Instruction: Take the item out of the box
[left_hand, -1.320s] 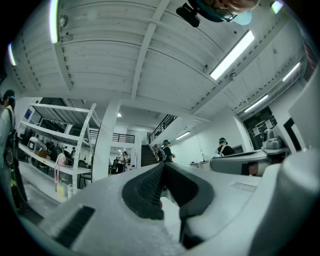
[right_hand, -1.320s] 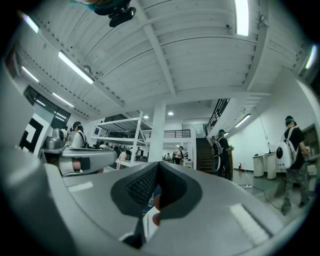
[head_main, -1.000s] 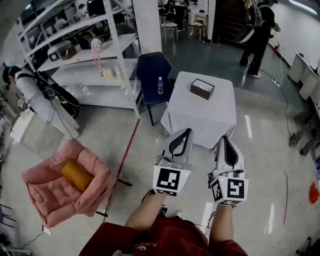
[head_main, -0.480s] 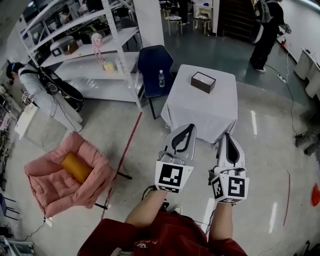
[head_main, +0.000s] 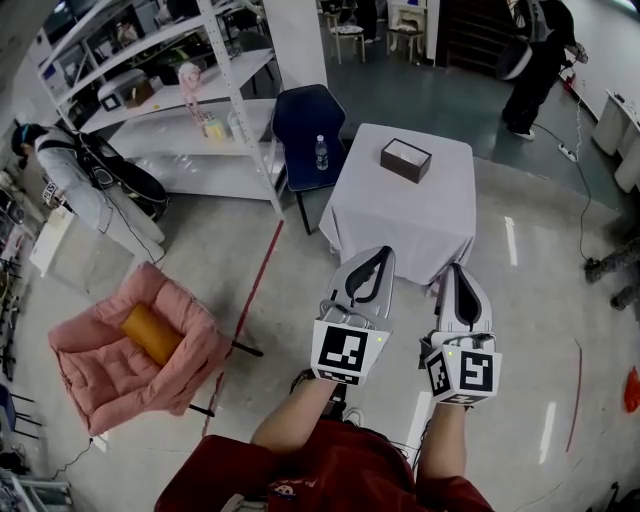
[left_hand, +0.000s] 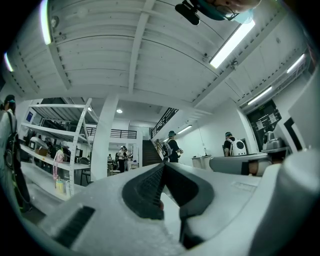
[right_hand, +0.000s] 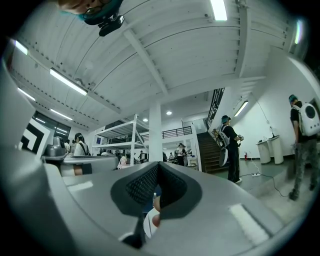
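Box (head_main: 405, 160) sits higher in view; dark-sided, pale-topped.

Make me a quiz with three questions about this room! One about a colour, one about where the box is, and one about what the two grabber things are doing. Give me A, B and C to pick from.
1. What colour is the armchair?
A. pink
B. green
C. black

2. Where is the box?
A. on the armchair
B. on the table
C. under the table

3. What are the left gripper and the right gripper doing?
A. both are shut and empty
B. both are wide open
C. both are shut on the box

Answers:
1 A: the head view shows its soft pink padding.
2 B: the dark box sits on the white cloth that covers the table.
3 A: in each gripper view the jaws meet with nothing between them, and the box is far ahead of them.
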